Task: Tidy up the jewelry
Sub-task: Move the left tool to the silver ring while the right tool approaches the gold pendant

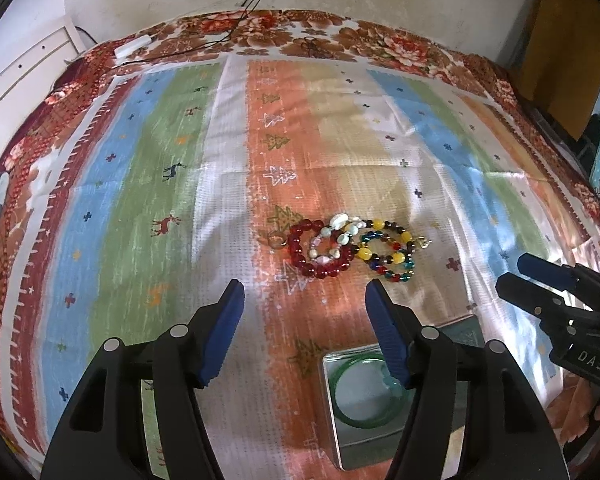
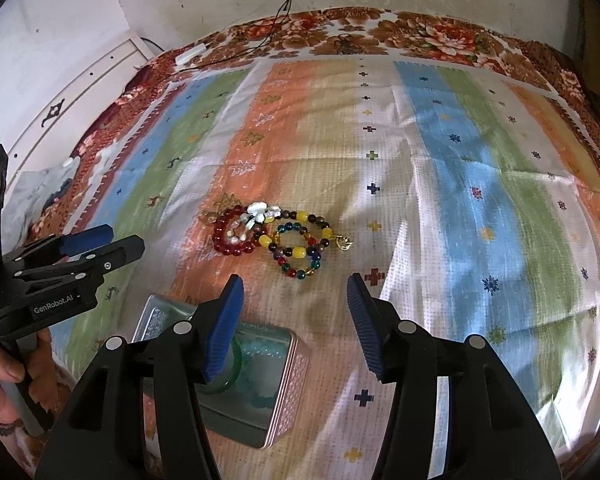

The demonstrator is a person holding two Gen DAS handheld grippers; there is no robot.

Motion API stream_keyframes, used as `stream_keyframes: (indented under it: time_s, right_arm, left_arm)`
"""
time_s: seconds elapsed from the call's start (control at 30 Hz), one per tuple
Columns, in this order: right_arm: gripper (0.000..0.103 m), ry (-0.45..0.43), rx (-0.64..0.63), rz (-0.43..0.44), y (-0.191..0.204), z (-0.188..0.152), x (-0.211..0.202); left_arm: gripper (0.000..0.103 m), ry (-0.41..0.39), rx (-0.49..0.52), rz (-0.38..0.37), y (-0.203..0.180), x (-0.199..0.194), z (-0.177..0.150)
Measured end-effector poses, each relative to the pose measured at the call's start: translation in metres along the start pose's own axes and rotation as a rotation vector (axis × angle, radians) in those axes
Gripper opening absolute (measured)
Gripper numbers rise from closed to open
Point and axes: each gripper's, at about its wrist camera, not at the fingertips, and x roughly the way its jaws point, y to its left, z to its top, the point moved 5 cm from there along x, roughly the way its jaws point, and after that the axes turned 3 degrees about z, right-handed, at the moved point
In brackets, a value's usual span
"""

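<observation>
A cluster of bead bracelets lies on the striped cloth: a red bead bracelet (image 1: pixel 318 250) (image 2: pixel 232 237), a white and pastel one (image 1: pixel 340 232) (image 2: pixel 260 216), and a multicoloured one with yellow beads (image 1: pixel 388 250) (image 2: pixel 300 248). An open metal tin (image 1: pixel 340 436) (image 2: pixel 286 380) near me holds a green bangle (image 1: pixel 366 390) (image 2: pixel 230 380). My left gripper (image 1: pixel 304 292) is open and empty, above the cloth short of the bracelets. My right gripper (image 2: pixel 296 288) is open and empty too. Each gripper shows in the other's view, the right (image 1: pixel 516 276) and the left (image 2: pixel 118 238).
The striped cloth (image 1: pixel 172 184) covers a bed with a floral blanket border (image 1: pixel 380 40). Black cables and a white adapter (image 1: pixel 134 44) lie at the far edge by the wall. A white cabinet (image 2: pixel 80 80) stands at the left.
</observation>
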Motion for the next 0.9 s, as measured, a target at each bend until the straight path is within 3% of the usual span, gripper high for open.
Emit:
stream_keyframes:
  time_s: [0.13, 0.23, 0.9]
  right_arm:
    - [0.054, 0.013, -0.001, -0.009, -0.003, 0.004, 0.007]
    - [0.054, 0.014, -0.002, -0.012, -0.005, 0.008, 0.012]
    - [0.054, 0.069, -0.023, -0.055, -0.016, 0.027, 0.052]
  left_arm:
    - [0.063, 0.012, 0.003, 0.007, 0.004, 0.006, 0.003]
    - [0.063, 0.018, -0.006, -0.034, 0.001, 0.006, 0.005]
    - [0.064, 0.063, 0.070, -0.016, -0.022, 0.048, 0.026]
